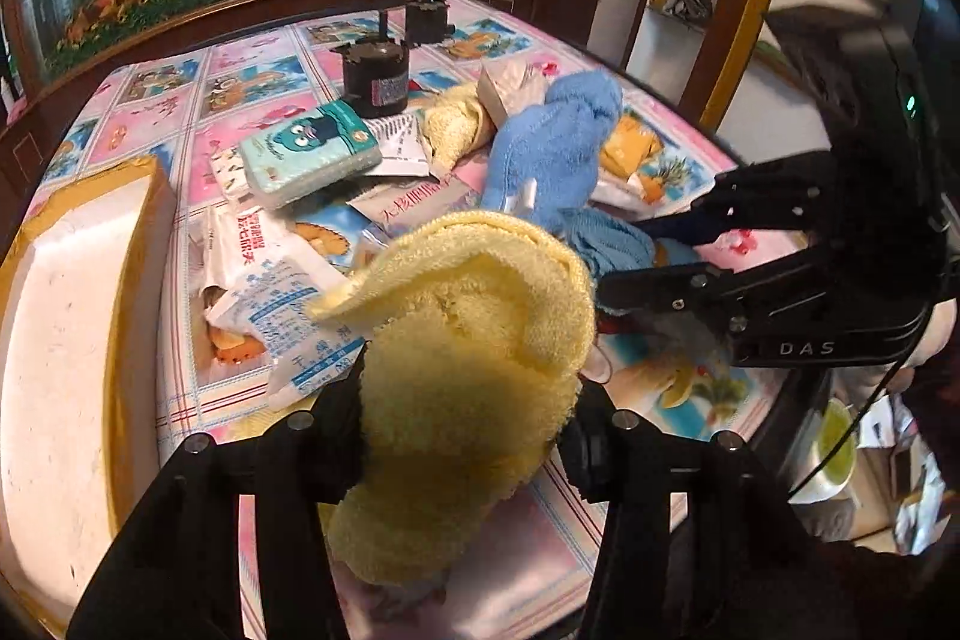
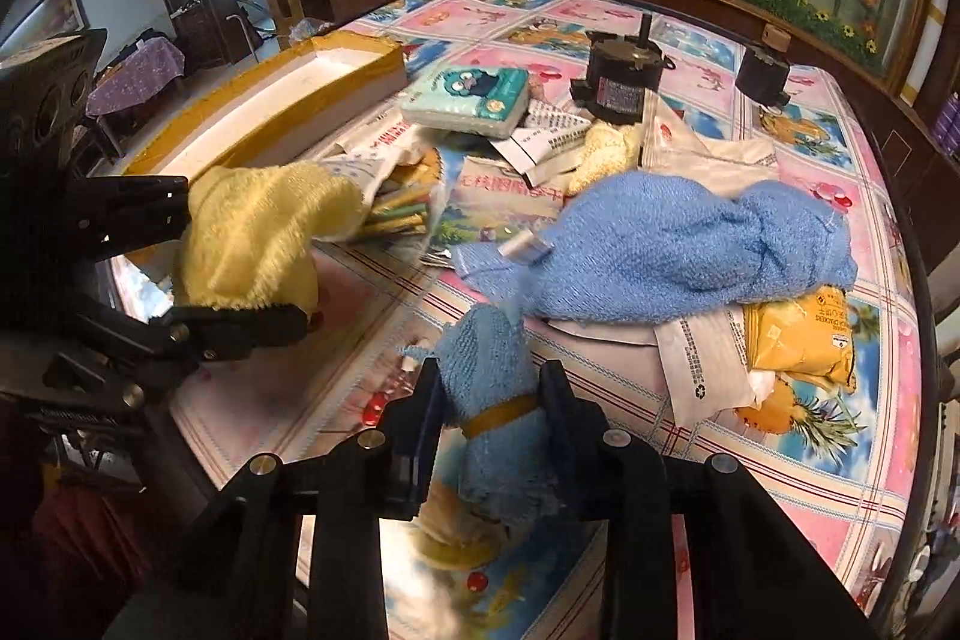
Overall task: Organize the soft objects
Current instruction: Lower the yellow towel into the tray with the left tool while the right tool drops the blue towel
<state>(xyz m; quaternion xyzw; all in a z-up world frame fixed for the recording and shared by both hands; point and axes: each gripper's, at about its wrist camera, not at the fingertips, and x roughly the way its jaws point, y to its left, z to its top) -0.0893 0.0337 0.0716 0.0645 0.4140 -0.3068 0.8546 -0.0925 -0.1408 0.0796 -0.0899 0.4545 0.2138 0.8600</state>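
My left gripper (image 1: 468,388) is shut on a crumpled yellow towel (image 1: 474,358), lifted above the patterned tablecloth. From the right wrist view that same yellow towel (image 2: 252,244) bulges between the left gripper's black fingers (image 2: 240,325) at the left. My right gripper (image 2: 489,400) is shut on one end of a blue towel (image 2: 660,250) that trails across the table to the right. In the left wrist view the right gripper (image 1: 654,253) comes in from the right, pinching the blue towel (image 1: 558,154). A second yellow towel (image 1: 456,124) lies further back.
A long white foam box with yellow tape (image 1: 72,316) runs along the left table edge. Snack packets (image 1: 270,274), a teal tissue pack (image 1: 312,148), an orange chip bag (image 2: 798,334) and two black motors (image 2: 621,82) clutter the middle. Wooden panelling borders the far side.
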